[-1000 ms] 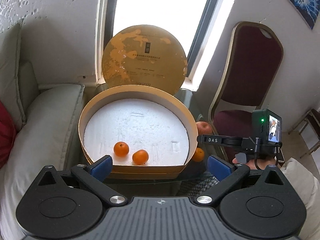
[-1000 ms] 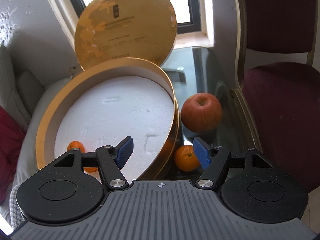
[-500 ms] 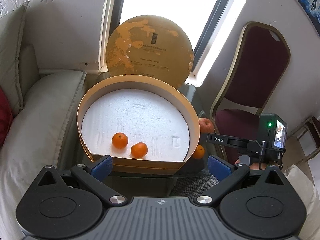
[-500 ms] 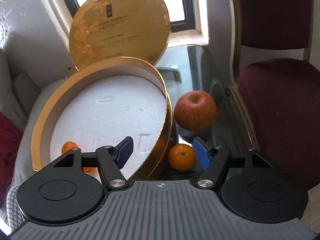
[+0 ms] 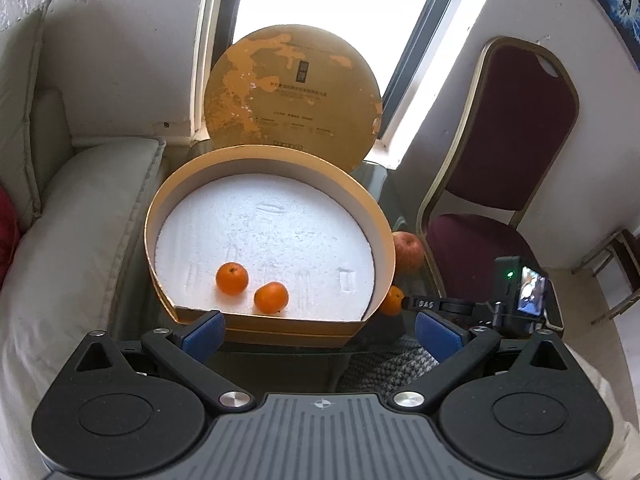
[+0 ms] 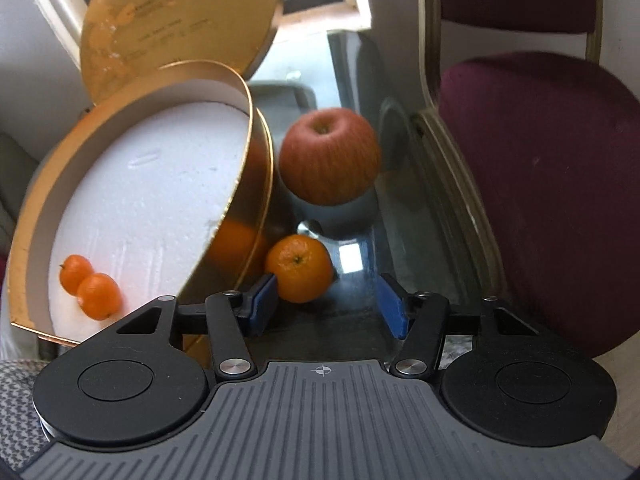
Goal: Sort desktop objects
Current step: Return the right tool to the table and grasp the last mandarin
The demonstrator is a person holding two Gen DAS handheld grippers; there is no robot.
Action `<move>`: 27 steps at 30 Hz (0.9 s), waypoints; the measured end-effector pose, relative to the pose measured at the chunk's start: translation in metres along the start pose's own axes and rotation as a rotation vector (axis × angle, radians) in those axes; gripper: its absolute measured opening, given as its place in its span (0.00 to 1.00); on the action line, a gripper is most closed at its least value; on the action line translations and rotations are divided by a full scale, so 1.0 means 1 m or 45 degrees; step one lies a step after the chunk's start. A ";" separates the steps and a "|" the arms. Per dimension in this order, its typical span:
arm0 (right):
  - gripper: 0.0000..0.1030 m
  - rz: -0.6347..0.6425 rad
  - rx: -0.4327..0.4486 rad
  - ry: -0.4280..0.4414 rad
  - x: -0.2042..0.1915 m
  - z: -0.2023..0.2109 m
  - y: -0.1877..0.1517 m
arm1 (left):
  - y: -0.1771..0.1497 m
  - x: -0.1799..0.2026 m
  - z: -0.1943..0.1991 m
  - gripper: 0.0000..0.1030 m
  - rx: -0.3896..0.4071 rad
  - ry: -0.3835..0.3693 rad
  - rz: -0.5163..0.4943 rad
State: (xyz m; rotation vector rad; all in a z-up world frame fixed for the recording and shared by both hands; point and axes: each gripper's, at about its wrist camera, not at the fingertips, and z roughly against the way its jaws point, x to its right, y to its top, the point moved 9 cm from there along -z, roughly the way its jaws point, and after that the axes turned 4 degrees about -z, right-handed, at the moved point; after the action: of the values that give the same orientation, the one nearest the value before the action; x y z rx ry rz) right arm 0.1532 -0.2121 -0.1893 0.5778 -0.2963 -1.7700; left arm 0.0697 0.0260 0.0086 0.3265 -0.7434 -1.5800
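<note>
A round gold box (image 5: 362,196) with a white foam floor stands on the glass table (image 6: 360,52), its lid (image 5: 292,96) propped upright behind it. Two tangerines (image 5: 231,278) (image 5: 271,297) lie inside near the front. A third tangerine (image 6: 298,273) and a red apple (image 6: 329,156) sit on the glass to the right of the box. My right gripper (image 6: 326,304) is open, low over the glass, and the third tangerine sits just ahead of its left fingertip. My left gripper (image 5: 318,330) is open and empty, held back in front of the box.
A maroon chair (image 6: 532,168) stands close on the right of the table. A pale sofa cushion (image 5: 68,248) lies to the left of the box. A window (image 5: 320,8) and white wall are behind. Checked fabric (image 5: 384,364) shows below the table's front edge.
My right gripper has moved forward and down, so the loose tangerine and the apple loom closer. My left gripper has drawn back and up from the box.
</note>
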 end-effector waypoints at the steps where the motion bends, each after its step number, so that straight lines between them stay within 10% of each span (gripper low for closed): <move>1: 0.59 -0.005 -0.007 0.005 0.001 -0.003 -0.001 | 0.001 0.001 0.000 0.99 0.005 -0.002 -0.005; 27: 0.59 0.074 -0.002 0.093 -0.013 -0.033 0.010 | -0.030 -0.068 -0.077 0.98 -0.149 0.401 0.155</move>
State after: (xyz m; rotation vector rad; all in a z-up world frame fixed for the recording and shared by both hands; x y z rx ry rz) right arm 0.1809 -0.1996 -0.2095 0.6248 -0.2586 -1.6890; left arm 0.1045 0.0702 -0.0824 0.4243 -0.4177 -1.4086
